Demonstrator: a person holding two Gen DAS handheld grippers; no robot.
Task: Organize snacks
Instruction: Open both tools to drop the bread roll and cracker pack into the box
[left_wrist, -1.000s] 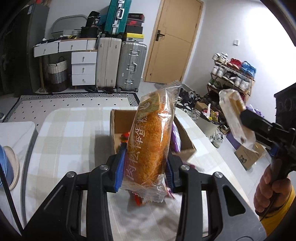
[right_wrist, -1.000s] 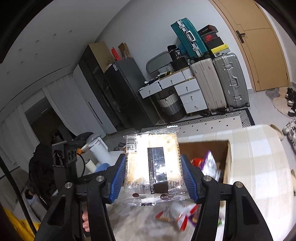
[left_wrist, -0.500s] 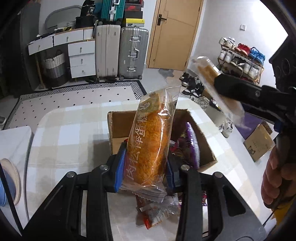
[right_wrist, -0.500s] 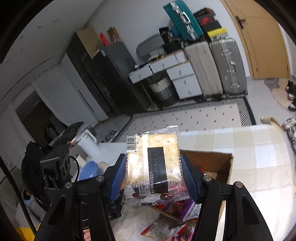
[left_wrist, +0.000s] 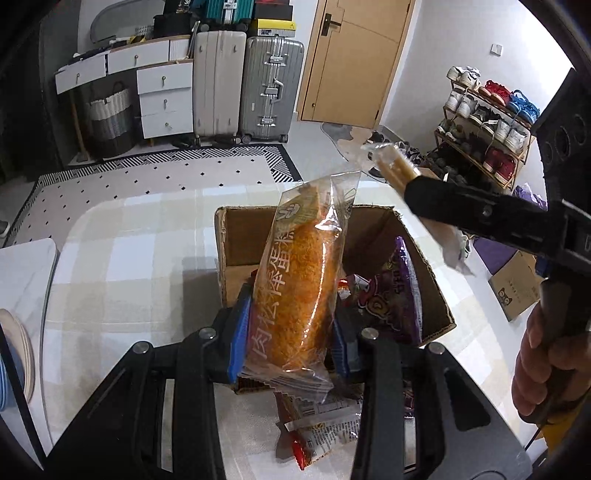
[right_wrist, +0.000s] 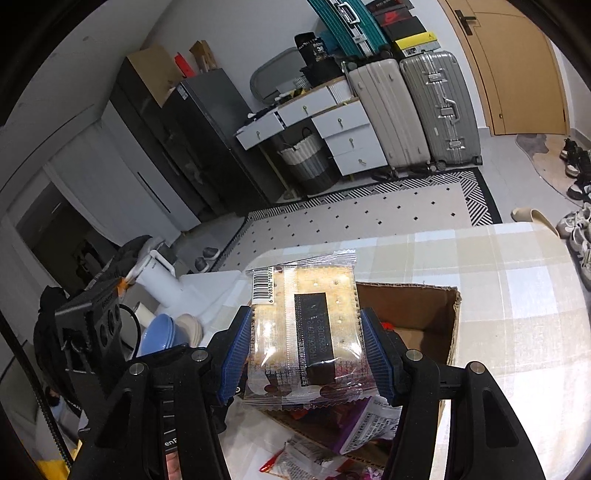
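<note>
My left gripper (left_wrist: 290, 332) is shut on an orange floss-cake packet (left_wrist: 299, 284), held upright over the near edge of an open cardboard box (left_wrist: 236, 240). A purple snack bag (left_wrist: 397, 295) and red wrappers lie inside the box. In the right wrist view my right gripper (right_wrist: 306, 354) is shut on a clear-wrapped cracker packet (right_wrist: 306, 325) above the box (right_wrist: 424, 306). From the left wrist view the same cracker packet (left_wrist: 391, 166) shows edge-on at the tip of the right gripper, over the box's far right corner.
The box stands on a table with a checked cloth (left_wrist: 122, 258). A red-and-silver wrapper (left_wrist: 317, 432) lies on the cloth in front of the box. Blue and beige bowls (right_wrist: 166, 332) sit on a white side table to the left. A hand (left_wrist: 546, 369) holds the right gripper's handle.
Both grippers have moved forward and down toward the box with their packets; the box now fills more of each view. The right gripper has swung in over the box's right side.
</note>
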